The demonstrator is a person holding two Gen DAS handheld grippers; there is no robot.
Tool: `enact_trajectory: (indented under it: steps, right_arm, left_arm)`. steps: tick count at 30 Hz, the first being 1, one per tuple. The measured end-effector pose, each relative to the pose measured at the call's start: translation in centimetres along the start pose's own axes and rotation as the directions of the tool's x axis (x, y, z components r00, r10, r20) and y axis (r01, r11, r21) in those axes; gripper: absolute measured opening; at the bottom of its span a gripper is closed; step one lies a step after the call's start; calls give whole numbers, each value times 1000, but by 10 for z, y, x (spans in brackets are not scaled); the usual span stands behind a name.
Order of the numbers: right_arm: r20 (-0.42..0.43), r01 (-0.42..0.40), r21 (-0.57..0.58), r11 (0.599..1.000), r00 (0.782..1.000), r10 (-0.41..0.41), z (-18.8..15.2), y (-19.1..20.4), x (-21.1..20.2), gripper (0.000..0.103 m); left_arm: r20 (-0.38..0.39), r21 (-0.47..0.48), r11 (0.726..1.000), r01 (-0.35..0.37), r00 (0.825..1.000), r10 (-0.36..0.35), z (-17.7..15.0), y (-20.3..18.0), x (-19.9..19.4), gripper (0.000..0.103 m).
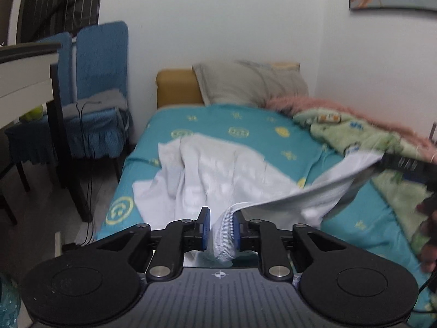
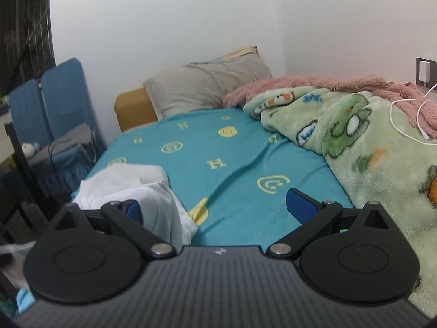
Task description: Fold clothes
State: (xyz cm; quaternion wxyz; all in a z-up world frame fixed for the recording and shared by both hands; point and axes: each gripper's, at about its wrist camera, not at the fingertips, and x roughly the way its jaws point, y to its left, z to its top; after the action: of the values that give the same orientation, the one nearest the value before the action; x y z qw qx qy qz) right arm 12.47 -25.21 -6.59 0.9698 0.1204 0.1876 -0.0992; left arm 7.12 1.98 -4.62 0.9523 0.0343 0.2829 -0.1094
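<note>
A white garment (image 1: 215,169) lies crumpled on the teal bed sheet (image 1: 245,125). My left gripper (image 1: 220,228) is shut on the garment's ribbed hem, which bunches between the blue pads (image 1: 205,227). A stretch of the cloth runs up to the right, where my right gripper (image 1: 404,164) shows in the left wrist view, touching its far edge. In the right wrist view my right gripper (image 2: 215,207) is wide open, with the white garment (image 2: 153,194) lying against its left finger (image 2: 133,210) and nothing between the pads.
A green cartoon blanket (image 2: 368,147) and a pink fluffy blanket (image 2: 314,84) are heaped along the wall side of the bed. A grey pillow (image 1: 251,84) lies at the head. Blue-covered chairs (image 1: 92,87) and a table (image 1: 24,71) stand to the left. A white cable (image 2: 409,120) lies on the blankets.
</note>
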Motion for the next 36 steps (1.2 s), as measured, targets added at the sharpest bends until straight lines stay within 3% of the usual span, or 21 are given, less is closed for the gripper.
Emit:
enact_trajectory:
  steps: [4, 9, 11, 16, 20, 22, 25, 27, 29, 33, 36]
  right_arm:
    - [24, -6, 22, 1000, 1000, 5, 2, -4, -4, 103]
    - [37, -13, 43, 999, 999, 11, 4, -8, -7, 103]
    - [35, -23, 50, 999, 999, 21, 3, -9, -8, 103]
    - [33, -58, 43, 997, 998, 57, 2, -3, -11, 103]
    - [37, -66, 37, 997, 997, 65, 0, -1, -14, 103]
    - [47, -38, 47, 998, 998, 36, 1, -4, -13, 103]
    - [50, 1, 59, 998, 999, -4, -1, -10, -10, 103]
    - [41, 23, 62, 998, 999, -26, -3, -13, -5, 103]
    - [29, 33, 41, 999, 999, -34, -7, -11, -2, 103]
    - [72, 64, 10, 998, 995, -65, -7, -5, -13, 103]
    - [127, 62, 16, 998, 990, -63, 5, -2, -31, 103]
  left_arm:
    - [-71, 106, 994, -1, 997, 9, -16, -18, 23, 30]
    - [-120, 248, 969, 10, 993, 20, -39, -51, 44, 40]
    - [-107, 259, 966, -18, 993, 47, -45, -56, 48, 43]
    - [-38, 228, 973, 23, 999, -14, -45, -65, 53, 55]
    - [-43, 253, 966, -53, 997, 66, -51, -71, 65, 57]
    - [-48, 213, 969, -122, 990, 136, -49, -60, 68, 57]
    - [-94, 59, 976, -210, 972, 215, -38, -31, 65, 62]
    - [-104, -12, 965, -263, 960, 260, -33, -18, 56, 71]
    - [-100, -59, 951, -304, 950, 297, -27, -9, 46, 71]
    - [17, -197, 927, -319, 944, 329, -6, 6, 14, 71]
    - [145, -332, 894, -300, 921, 363, 20, 18, -22, 73]
